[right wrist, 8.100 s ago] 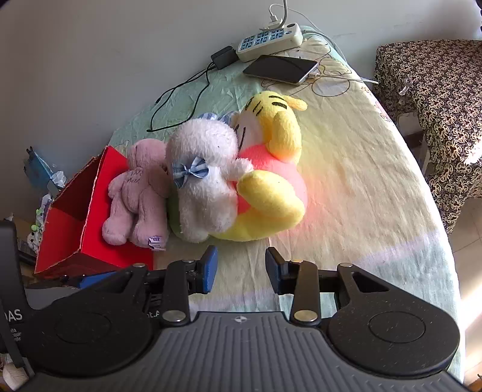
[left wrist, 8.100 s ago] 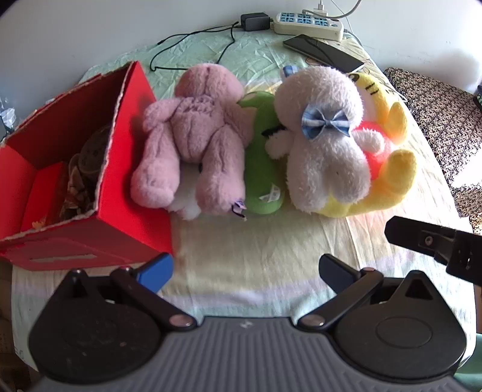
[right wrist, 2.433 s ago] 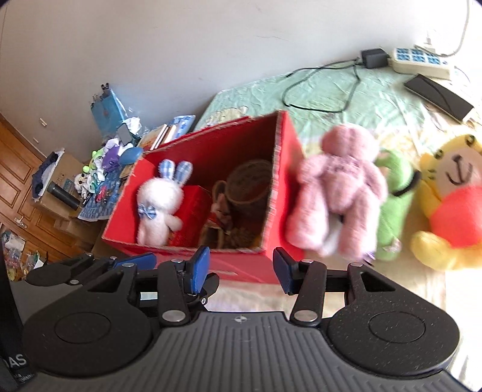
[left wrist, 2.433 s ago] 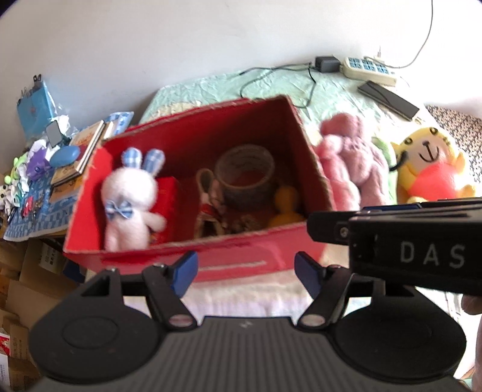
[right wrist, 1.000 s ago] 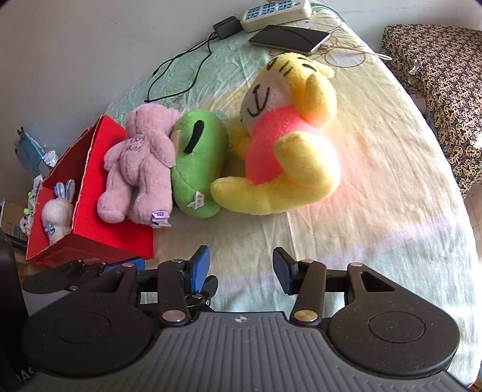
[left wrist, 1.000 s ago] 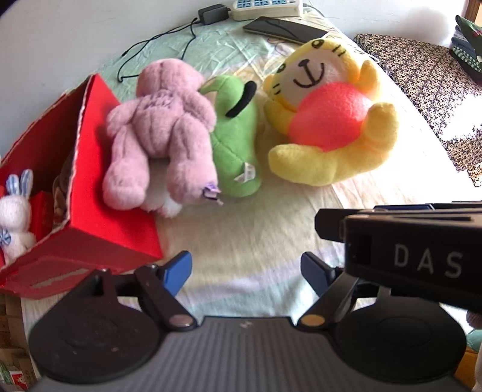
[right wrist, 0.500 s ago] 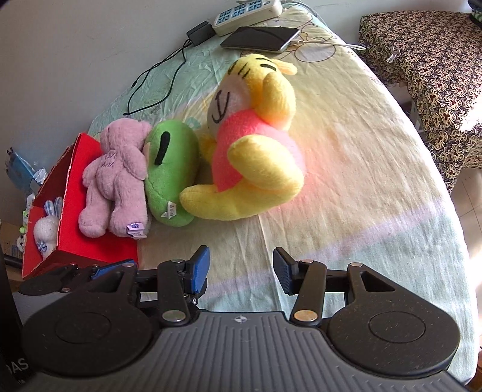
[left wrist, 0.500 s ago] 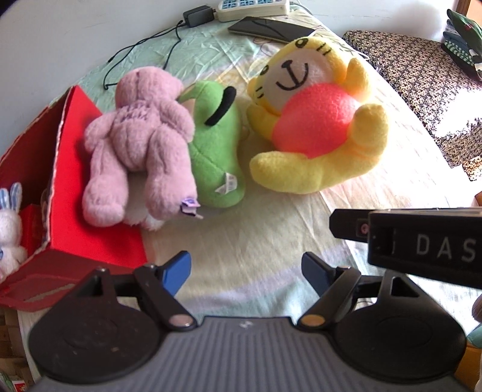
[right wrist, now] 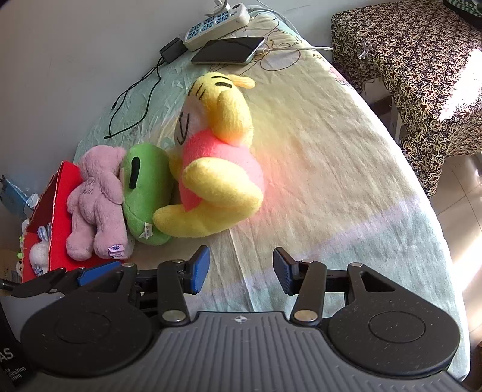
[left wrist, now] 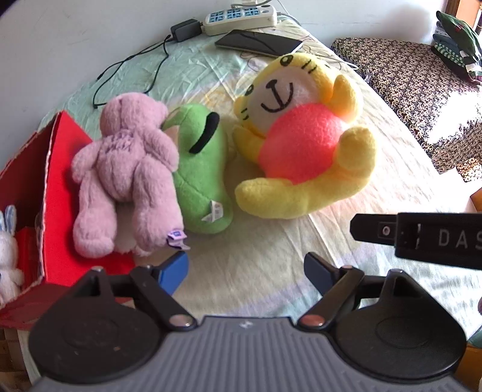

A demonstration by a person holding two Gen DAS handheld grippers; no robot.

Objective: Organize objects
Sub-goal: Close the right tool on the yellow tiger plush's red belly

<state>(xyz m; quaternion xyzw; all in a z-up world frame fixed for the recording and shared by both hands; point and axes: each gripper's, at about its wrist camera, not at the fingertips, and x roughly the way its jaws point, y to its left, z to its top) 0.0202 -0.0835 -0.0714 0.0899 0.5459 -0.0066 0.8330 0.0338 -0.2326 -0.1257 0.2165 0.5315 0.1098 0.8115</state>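
A pink bear [left wrist: 126,178] [right wrist: 96,199] lies face down against the red box [left wrist: 63,181] [right wrist: 60,211]. A green plush [left wrist: 200,169] [right wrist: 144,187] lies beside it, then a yellow tiger plush with a red belly [left wrist: 304,144] [right wrist: 214,169]. A white bunny [left wrist: 7,256] [right wrist: 37,253] sits inside the box. My left gripper [left wrist: 245,271] is open and empty, just in front of the bear and green plush. My right gripper [right wrist: 241,268] is open and empty, in front of the tiger.
A phone [left wrist: 259,42] [right wrist: 229,49], a power strip [left wrist: 241,15] [right wrist: 217,22] and a black cable [left wrist: 132,69] lie at the far end of the bed. A patterned stool [right wrist: 406,60] stands to the right. The right gripper's body [left wrist: 421,238] shows at the left view's right edge.
Both grippers have swung from the red box back toward the plush toys and edged to the right. The white bunny, once on the pile, now sits in the box.
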